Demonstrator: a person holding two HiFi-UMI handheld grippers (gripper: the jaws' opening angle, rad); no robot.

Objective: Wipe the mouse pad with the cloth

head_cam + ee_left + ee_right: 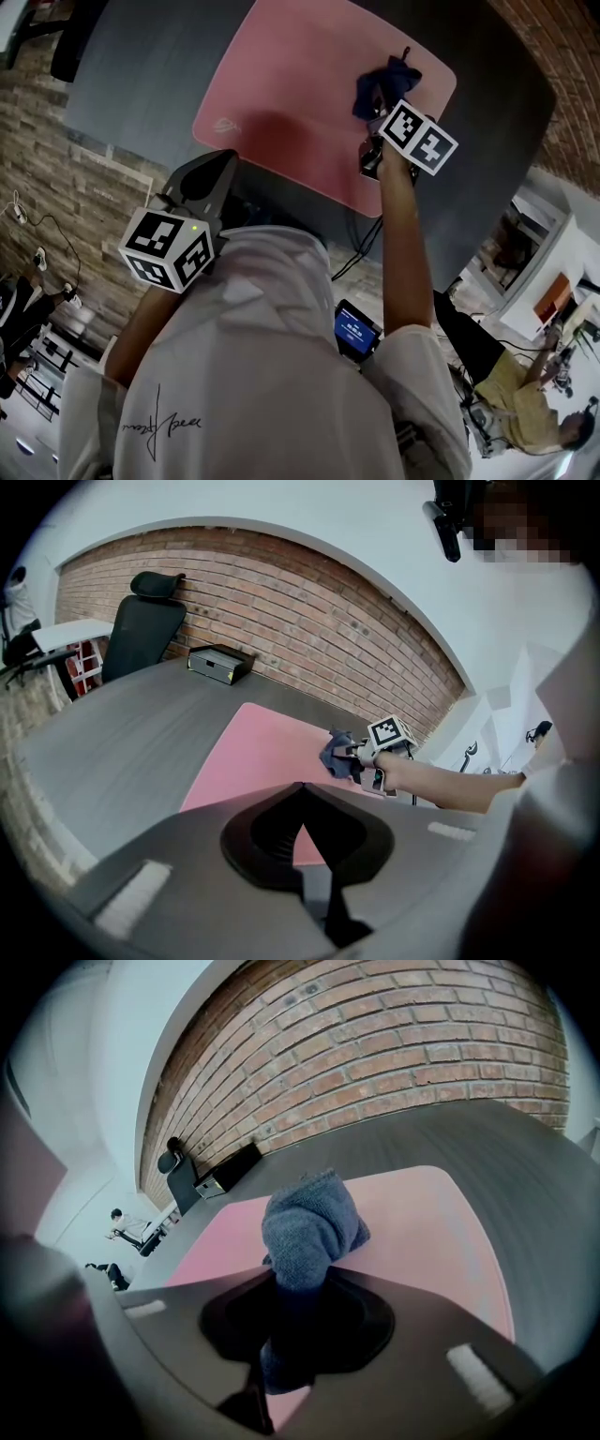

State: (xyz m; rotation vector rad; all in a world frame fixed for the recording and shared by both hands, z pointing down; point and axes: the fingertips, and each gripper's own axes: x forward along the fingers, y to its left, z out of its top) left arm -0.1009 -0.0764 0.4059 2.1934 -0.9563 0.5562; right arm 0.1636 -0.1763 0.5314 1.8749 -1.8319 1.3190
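My right gripper (pixel 292 1288) is clenched on the blue cloth (pixel 305 1218), which bunches out ahead of the jaws over the pink mouse pad (pixel 291 84), toward its far right corner. My left gripper (pixel 300 794) is closed on nothing and is held back beyond the pad's near edge. The pad lies flat on the grey table (pixel 131 84).

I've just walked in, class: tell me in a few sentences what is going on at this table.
A person holds a tool in each hand over a grey table. The right tool is shut on a bunched blue cloth at the far side of the pink mouse pad. The left tool is shut and empty, held back near the person, away from the cloth.
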